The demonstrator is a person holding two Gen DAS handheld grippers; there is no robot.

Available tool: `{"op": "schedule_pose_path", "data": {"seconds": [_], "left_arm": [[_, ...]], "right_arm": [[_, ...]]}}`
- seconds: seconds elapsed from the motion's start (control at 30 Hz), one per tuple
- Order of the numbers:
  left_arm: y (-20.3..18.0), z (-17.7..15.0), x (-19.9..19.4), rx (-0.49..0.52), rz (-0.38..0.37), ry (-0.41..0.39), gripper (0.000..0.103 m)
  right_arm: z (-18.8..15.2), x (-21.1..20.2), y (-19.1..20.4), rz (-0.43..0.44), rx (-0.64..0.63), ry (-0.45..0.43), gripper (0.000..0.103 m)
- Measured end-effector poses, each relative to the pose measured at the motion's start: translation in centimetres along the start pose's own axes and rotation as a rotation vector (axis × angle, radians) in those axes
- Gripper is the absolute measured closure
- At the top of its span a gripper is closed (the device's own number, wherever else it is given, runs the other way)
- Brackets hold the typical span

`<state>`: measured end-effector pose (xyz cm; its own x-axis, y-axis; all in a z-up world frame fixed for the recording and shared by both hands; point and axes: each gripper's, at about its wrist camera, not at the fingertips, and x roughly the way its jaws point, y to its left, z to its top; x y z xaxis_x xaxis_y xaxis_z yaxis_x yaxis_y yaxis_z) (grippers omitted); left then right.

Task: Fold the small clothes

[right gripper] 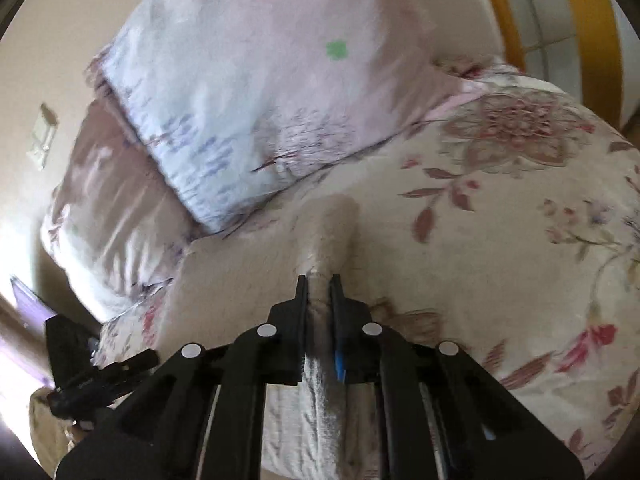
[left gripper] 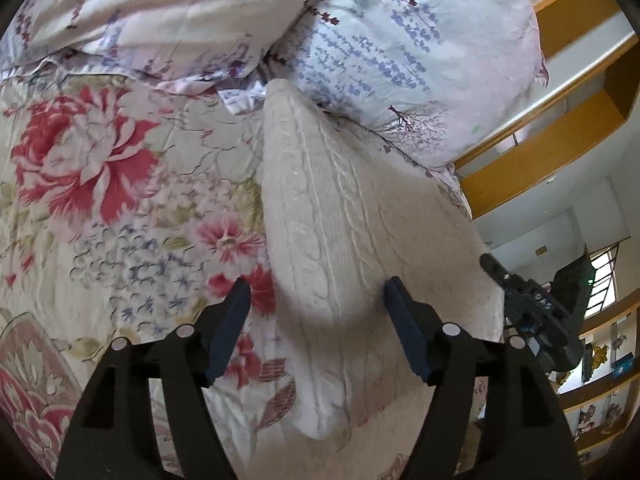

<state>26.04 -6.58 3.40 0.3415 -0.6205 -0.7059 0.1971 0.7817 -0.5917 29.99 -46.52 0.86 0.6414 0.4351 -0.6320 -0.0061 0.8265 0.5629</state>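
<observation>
Right gripper (right gripper: 319, 280) pinching sweater (left gripper: 340, 216) | long axis seemingly toward pillow (left gripper: 400, 40)

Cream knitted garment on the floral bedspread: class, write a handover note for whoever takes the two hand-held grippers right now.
Left hand-held gripper: open, jaws apart above the cream cable-knit garment, gripping nothing.
Right hand-held gripper: shut on a bunched strip of that garment.
Garment lies on the floral quilted bedspread, its far end near the lavender-print pillow.
Done: garment looks partly folded lengthwise.
Left: lay down the pinched part, then probably finish folding and flatten it.
</observation>
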Motion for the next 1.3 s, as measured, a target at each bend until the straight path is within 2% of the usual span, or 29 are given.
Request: {"op": "schedule_pose_path", "data": {"seconds": [0.07,0.1,0.2,0.3,0.4,0.43,0.57,0.63,0.7,0.77,0.83,0.9,0.93,0.97,1.0,1.07,1.13,1.3], "left_arm": [[-0.2,0.0,0.4,0.002,-0.004,0.008,0.033],[-0.2,-0.1,0.6,0.004,-0.003,0.009,0.033],[-0.2,-0.3,0.6,0.003,-0.001,0.005,0.032],[0.0,-0.4,0.4,-0.002,-0.006,0.003,0.032],[0.2,-0.4,0.3,-0.009,-0.005,-0.003,0.031],[0.3,-0.4,0.4,-0.013,-0.008,-0.002,0.03],[0.3,-0.5,0.7,-0.021,-0.016,0.002,0.03],[0.4,-0.6,1.0,-0.025,-0.021,0.005,0.029],[0.6,-0.7,1.1,-0.028,-0.027,0.008,0.028],[0.6,-0.7,1.4,-0.031,-0.032,0.013,0.027],[0.7,-0.6,1.6,-0.03,-0.039,0.014,0.027],[0.8,-0.4,1.8,-0.037,-0.049,0.017,0.027],[0.9,-0.3,1.9,-0.04,-0.057,0.017,0.027],[0.9,-0.2,2.0,-0.045,-0.061,0.017,0.027],[1.0,-0.1,2.1,-0.049,-0.063,0.017,0.027],[1.2,0.3,2.5,-0.059,-0.07,0.022,0.027],[1.3,0.5,2.8,-0.065,-0.078,0.028,0.027],[1.4,0.9,3.5,-0.067,-0.093,0.032,0.027]], "right_arm": [[-0.8,1.8,-1.0,-0.077,0.011,0.067,0.092],[-1.2,2.2,-1.4,-0.088,0.014,0.085,0.092],[-1.2,2.3,-0.6,-0.115,-0.014,0.079,0.089],[-0.6,0.6,0.6,-0.13,-0.043,0.029,0.078],[-0.3,-1.4,2.5,-0.119,-0.116,-0.069,0.059],[-0.2,-1.5,3.0,-0.109,-0.132,-0.071,0.058],[-0.6,-0.2,4.9,-0.08,-0.207,-0.021,0.058],[-1.0,0.9,5.0,-0.089,-0.219,0.008,0.051],[-2.1,3.8,4.6,-0.144,-0.233,0.128,0.047],[-2.9,4.4,5.2,-0.192,-0.317,0.101,0.046],[-2.7,4.2,5.5,-0.202,-0.325,0.118,0.046],[-1.6,3.2,4.9,-0.14,-0.255,0.129,0.041],[-1.4,2.8,4.5,-0.11,-0.223,0.123,0.037],[-0.9,2.0,3.5,-0.061,-0.159,0.109,0.029],[-0.4,1.7,2.8,-0.034,-0.112,0.098,0.027],[0.6,1.3,0.9,-0.002,-0.014,0.094,0.027],[1.4,2.1,-0.8,0.045,0.077,0.145,0.027],[1.8,4.0,-3.0,0.069,0.169,0.215,0.027]]}}
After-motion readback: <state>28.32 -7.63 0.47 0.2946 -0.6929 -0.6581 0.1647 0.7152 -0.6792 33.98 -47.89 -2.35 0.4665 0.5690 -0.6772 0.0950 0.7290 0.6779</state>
